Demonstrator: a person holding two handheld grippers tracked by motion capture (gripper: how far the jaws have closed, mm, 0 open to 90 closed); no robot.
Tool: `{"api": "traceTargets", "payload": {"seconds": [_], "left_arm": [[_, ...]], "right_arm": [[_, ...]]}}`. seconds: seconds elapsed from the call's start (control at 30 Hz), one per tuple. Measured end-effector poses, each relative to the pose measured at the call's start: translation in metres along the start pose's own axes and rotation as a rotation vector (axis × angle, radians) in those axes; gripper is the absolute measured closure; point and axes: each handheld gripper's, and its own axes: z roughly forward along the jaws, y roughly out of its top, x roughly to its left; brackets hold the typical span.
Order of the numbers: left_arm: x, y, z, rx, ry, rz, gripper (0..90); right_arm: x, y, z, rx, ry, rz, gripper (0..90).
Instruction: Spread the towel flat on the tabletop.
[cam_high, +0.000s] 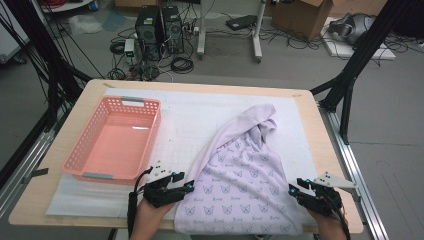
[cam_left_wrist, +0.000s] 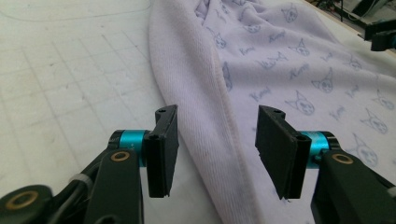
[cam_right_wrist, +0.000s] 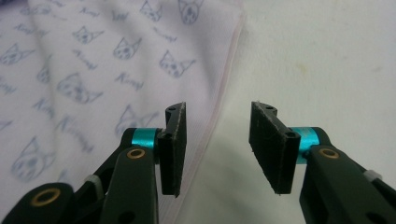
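We see the cloth (cam_high: 240, 175) lying flat on the worktop (cam_high: 310, 115), toward 5 o'clock. Our left hand-held gripper (cam_high: 190, 186) sits at the cloth's 9 o'clock edge, jaws apart, the hem (cam_left_wrist: 219, 140) between them unpinched. Our right hand-held gripper (cam_high: 292, 190) sits at its 3 o'clock edge, jaws likewise apart and holding nothing. The basket (cam_high: 150, 107) stands at 10 o'clock, apart from the cloth.

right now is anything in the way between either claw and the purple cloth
Nothing visible is. The left claw stands open right over the ribbed edge of the purple cloth, and the right claw stands open at the cloth's hemmed edge. The pink basket sits off to the left, clear of both.
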Motion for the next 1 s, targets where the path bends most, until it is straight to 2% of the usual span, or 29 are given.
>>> {"api": "traceTargets", "payload": {"seconds": [0.17,0.27,0.33,0.37,0.4,0.43,0.47,0.5,0.6,0.73,0.8,0.9,0.97,1.0], "left_arm": [[0.008,0.01,0.019,0.025,-0.009,-0.003,48.4],[0.009,0.013,0.028,0.07,-0.008,0.0,45.9],[0.008,0.013,0.03,0.092,-0.005,0.012,46.4],[0.006,0.013,0.031,0.105,-0.005,0.021,48.1],[0.004,0.013,0.032,0.125,0.002,0.031,52.2],[0.001,0.012,0.032,0.135,0.028,0.056,60.6],[-0.002,0.012,0.032,0.147,0.042,0.081,70.6],[-0.002,0.011,0.031,0.149,0.044,0.091,79.5],[0.0,0.009,0.024,0.154,0.029,0.057,82.8],[-0.001,-0.005,-0.002,0.148,-0.001,0.012,83.2],[-0.004,-0.01,-0.01,0.142,-0.02,0.013,83.0],[-0.009,-0.009,-0.01,0.116,-0.035,0.039,77.0],[-0.01,-0.004,-0.006,0.079,-0.015,0.052,62.1],[-0.009,-0.001,-0.003,0.058,-0.012,0.049,56.9]], "right_arm": [[-0.007,0.013,0.019,-0.001,0.019,-0.011,53.8],[-0.008,0.018,0.029,0.018,0.027,-0.024,51.7],[-0.004,0.017,0.038,0.063,0.028,-0.055,53.5],[-0.002,0.016,0.04,0.054,0.017,-0.08,56.3],[-0.001,0.016,0.039,0.056,0.022,-0.081,60.1],[-0.001,0.017,0.039,0.061,0.033,-0.077,67.6],[-0.001,0.016,0.038,0.064,0.057,-0.075,81.1],[-0.001,0.017,0.036,0.074,0.08,-0.083,85.5],[0.002,0.017,0.031,0.1,0.063,-0.118,86.7],[-0.002,0.003,0.01,0.119,0.098,-0.113,87.3],[-0.006,-0.004,0.0,0.13,0.136,-0.106,87.3],[-0.006,-0.008,-0.005,0.121,0.152,-0.091,84.3],[-0.007,-0.005,-0.003,0.095,0.127,-0.074,68.3],[-0.008,-0.003,-0.002,0.072,0.118,-0.044,61.3]]}}
